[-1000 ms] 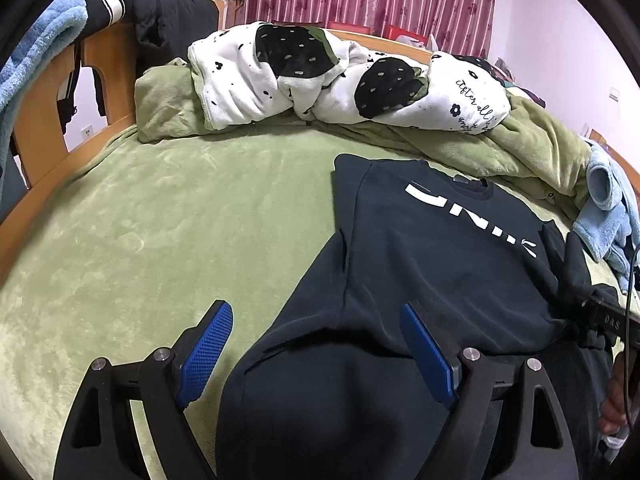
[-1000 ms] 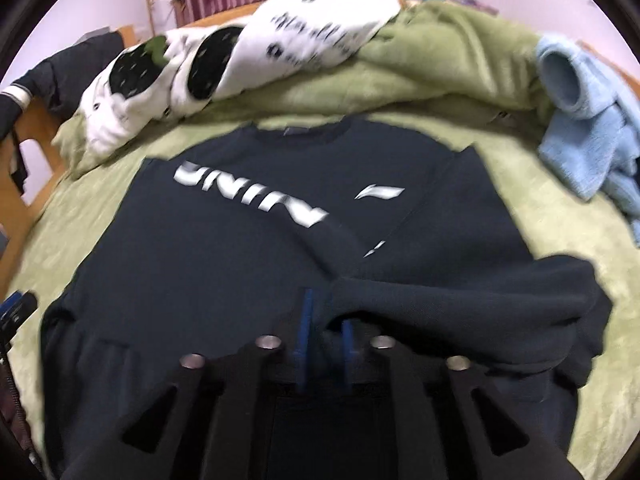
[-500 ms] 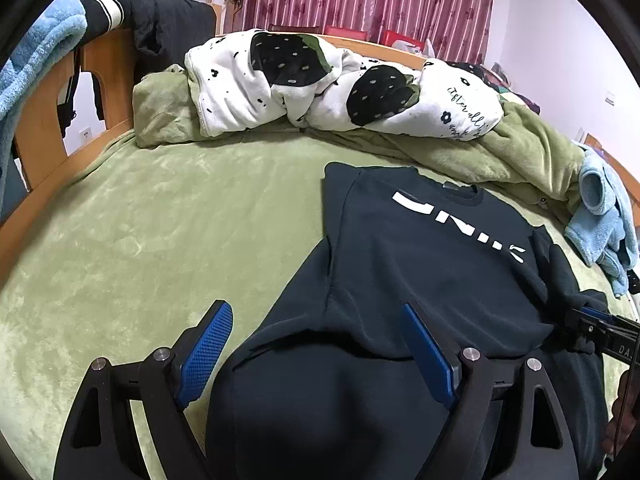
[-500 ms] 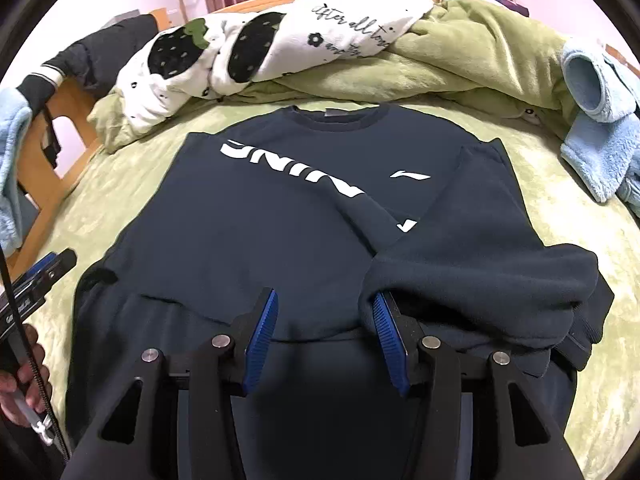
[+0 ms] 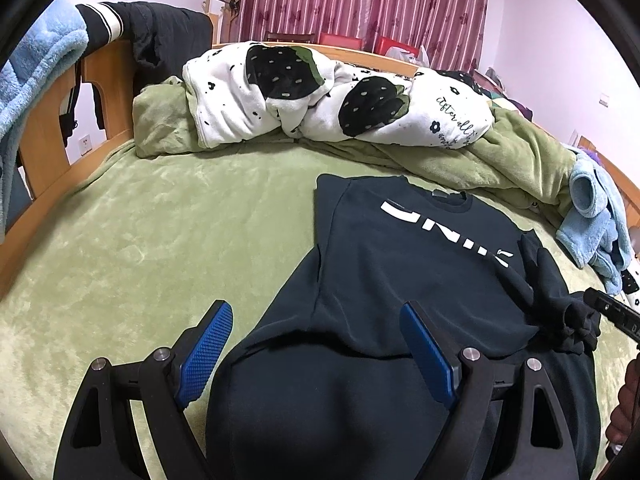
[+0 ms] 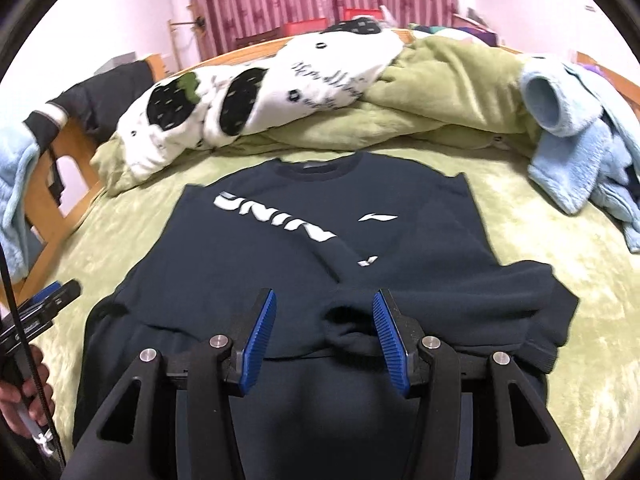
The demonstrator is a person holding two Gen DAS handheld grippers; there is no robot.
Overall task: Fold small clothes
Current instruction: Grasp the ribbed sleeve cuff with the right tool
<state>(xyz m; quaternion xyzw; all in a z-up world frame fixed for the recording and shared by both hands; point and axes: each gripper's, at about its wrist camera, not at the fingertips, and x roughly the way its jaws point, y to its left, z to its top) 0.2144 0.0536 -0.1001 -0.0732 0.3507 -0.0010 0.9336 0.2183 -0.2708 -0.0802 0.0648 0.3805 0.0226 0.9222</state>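
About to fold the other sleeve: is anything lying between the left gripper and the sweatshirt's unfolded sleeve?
Nothing visible: the left gripper, jaws open, hangs right above the dark navy sweatshirt, only cloth below.

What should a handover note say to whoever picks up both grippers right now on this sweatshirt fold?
Left gripper: open, empty, above the sweatshirt's left side.
Right gripper: open, holding nothing; the sleeve cuff lies loose on the cloth between its pads.
Dark sweatshirt: front up on the green bedspread, collar toward the pillows.
Done: the right sleeve is folded in across the chest.
Left: the left sleeve is still out at the side; fold it in, then fold the body up.
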